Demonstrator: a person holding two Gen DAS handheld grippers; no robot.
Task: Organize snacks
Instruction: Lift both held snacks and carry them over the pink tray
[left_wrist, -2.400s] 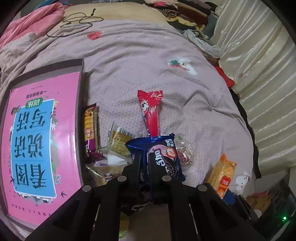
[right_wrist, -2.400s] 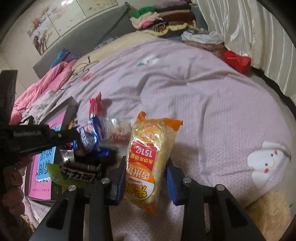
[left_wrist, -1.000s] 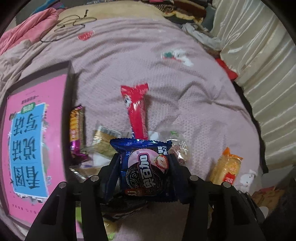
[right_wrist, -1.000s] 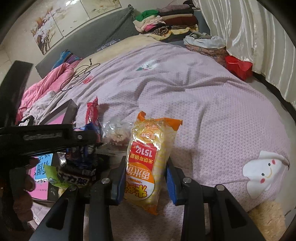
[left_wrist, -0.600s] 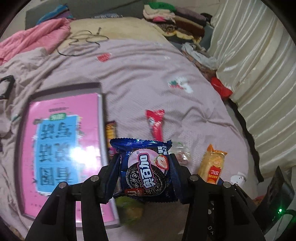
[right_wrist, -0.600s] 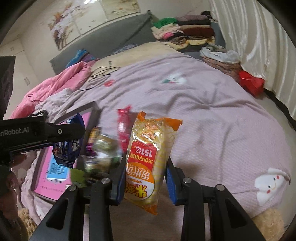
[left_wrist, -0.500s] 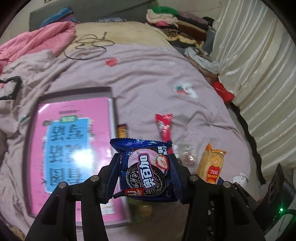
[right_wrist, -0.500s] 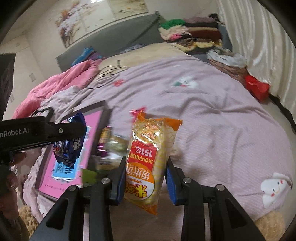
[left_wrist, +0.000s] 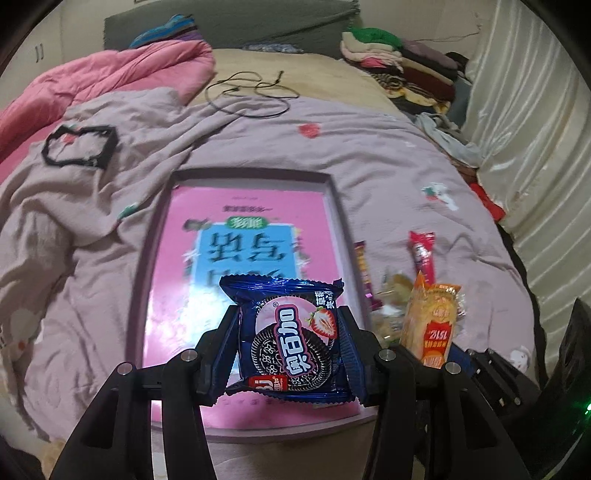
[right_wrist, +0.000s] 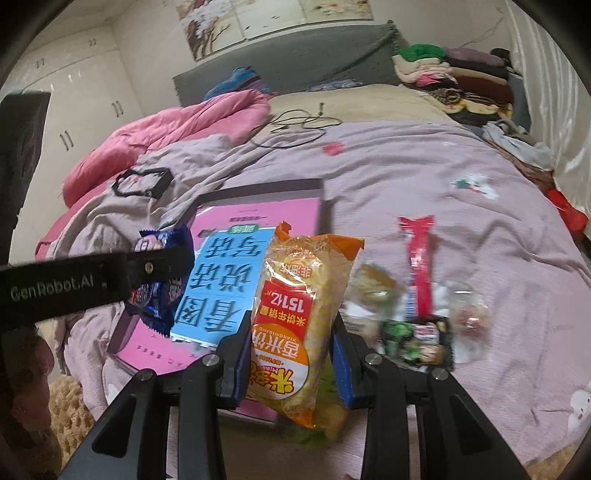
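Observation:
My left gripper (left_wrist: 288, 341) is shut on a blue strawberry cookie pack (left_wrist: 290, 338) and holds it in the air over the near end of the pink tray (left_wrist: 334, 199). In the right wrist view that same cookie pack (right_wrist: 162, 280) hangs at the left under the left gripper's black finger. My right gripper (right_wrist: 291, 349) is shut on an orange and yellow rice cracker bag (right_wrist: 299, 314), lifted above the tray's near right corner. The cracker bag (left_wrist: 430, 325) also shows at the right in the left wrist view.
Loose snacks lie on the lilac bedspread right of the tray: a red stick pack (right_wrist: 419, 258), a clear candy bag (right_wrist: 467, 314), a dark wrapped bar (right_wrist: 415, 341), a purple bar (left_wrist: 364, 273). A pink quilt (left_wrist: 99, 85) and black cable (left_wrist: 251, 92) lie farther back.
Both grippers have swung left and risen with their packs, from over the snack pile to over the pink tray. The tray now fills the middle of both views. Neither grip has changed.

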